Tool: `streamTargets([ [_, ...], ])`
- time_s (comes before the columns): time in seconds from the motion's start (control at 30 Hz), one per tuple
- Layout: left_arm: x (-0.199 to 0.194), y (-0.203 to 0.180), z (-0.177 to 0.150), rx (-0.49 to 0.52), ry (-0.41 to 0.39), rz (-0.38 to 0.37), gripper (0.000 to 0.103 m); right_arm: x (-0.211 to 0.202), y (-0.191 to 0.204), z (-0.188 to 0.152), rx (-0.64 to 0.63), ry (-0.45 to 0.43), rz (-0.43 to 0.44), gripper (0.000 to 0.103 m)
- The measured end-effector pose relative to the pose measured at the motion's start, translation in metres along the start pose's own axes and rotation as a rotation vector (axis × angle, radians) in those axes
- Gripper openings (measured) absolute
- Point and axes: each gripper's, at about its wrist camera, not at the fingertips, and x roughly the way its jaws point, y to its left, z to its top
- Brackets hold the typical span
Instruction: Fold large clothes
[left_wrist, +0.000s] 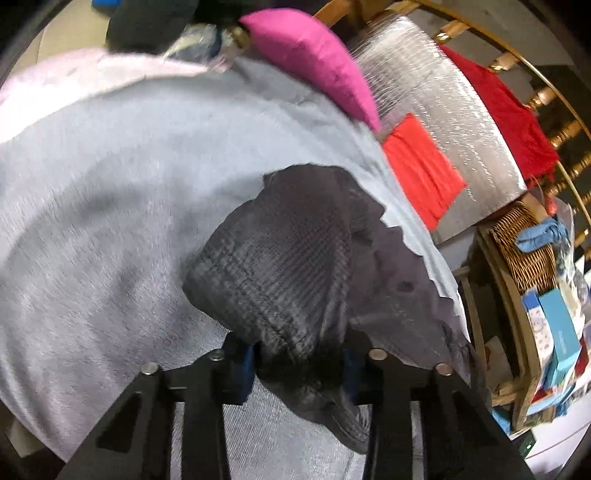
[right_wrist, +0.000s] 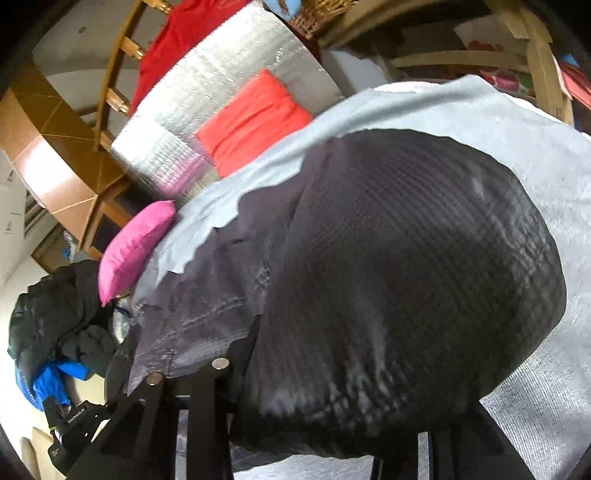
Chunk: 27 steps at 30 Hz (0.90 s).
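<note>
Left tongs (left_wrist: 298, 363) around dark garment (left_wrist: 284, 266).

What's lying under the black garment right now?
Under the black garment lies a light grey blanket, showing all around it. Both grippers, left gripper and right gripper, hold the garment; whatever lies beneath its middle is covered.

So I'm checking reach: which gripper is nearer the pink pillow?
Hard to call; both grippers hold the dark garment, well short of the pink pillow. Left gripper, right gripper.
</note>
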Motion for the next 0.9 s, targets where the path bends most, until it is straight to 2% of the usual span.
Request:
streamTargets([
  [0.1, -0.018, -0.005, -0.007, 0.063, -0.039, 0.017, 0.033, -0.011, 0.005, -0.002, -0.029, -0.009, 0.026, 0.040],
  [0.17, -0.016, -0.006, -0.013, 0.098, -0.030, 0.076, 0.036, -0.008, 0.004, -0.003, -0.043, 0.013, 0.018, 0.040],
  [0.23, -0.001, -0.002, -0.014, 0.104, 0.021, 0.145, 0.054, 0.010, -0.007, -0.004, 0.010, 0.096, -0.012, 0.048],
  [0.27, 0.009, 0.003, -0.014, 0.088, 0.072, 0.185, 0.063, 0.019, -0.016, -0.005, 0.065, 0.138, -0.008, 0.056],
  [0.33, 0.009, 0.010, -0.010, 0.035, 0.091, 0.172, 0.068, 0.021, -0.028, -0.003, 0.154, 0.162, 0.033, 0.059],
  [0.4, -0.001, 0.010, -0.004, 0.040, 0.087, 0.191, 0.070, 0.015, -0.031, -0.001, 0.176, 0.203, 0.042, 0.066],
  [0.53, -0.037, 0.003, 0.005, 0.092, 0.020, 0.223, 0.070, -0.011, -0.044, -0.001, 0.218, 0.247, 0.047, 0.067],
  [0.6, -0.068, -0.003, 0.008, 0.153, -0.095, 0.302, 0.070, -0.032, -0.056, -0.002, 0.249, 0.278, 0.077, 0.067],
  [0.67, -0.086, -0.012, 0.012, 0.206, -0.182, 0.328, 0.071, -0.054, -0.061, 0.000, 0.221, 0.296, 0.111, 0.067],
  [0.7, -0.095, -0.022, 0.014, 0.258, -0.236, 0.351, 0.075, -0.067, -0.061, 0.003, 0.187, 0.287, 0.111, 0.067],
  [0.8, -0.091, -0.047, 0.015, 0.392, -0.278, 0.420, 0.079, -0.096, -0.052, 0.020, 0.114, 0.178, 0.116, 0.066],
  [0.87, -0.076, -0.056, 0.011, 0.437, -0.235, 0.438, 0.080, -0.098, -0.040, 0.031, 0.063, 0.107, 0.092, 0.065],
  [0.9, -0.060, -0.058, 0.006, 0.456, -0.184, 0.440, 0.080, -0.094, -0.034, 0.034, 0.042, 0.090, 0.071, 0.062],
])
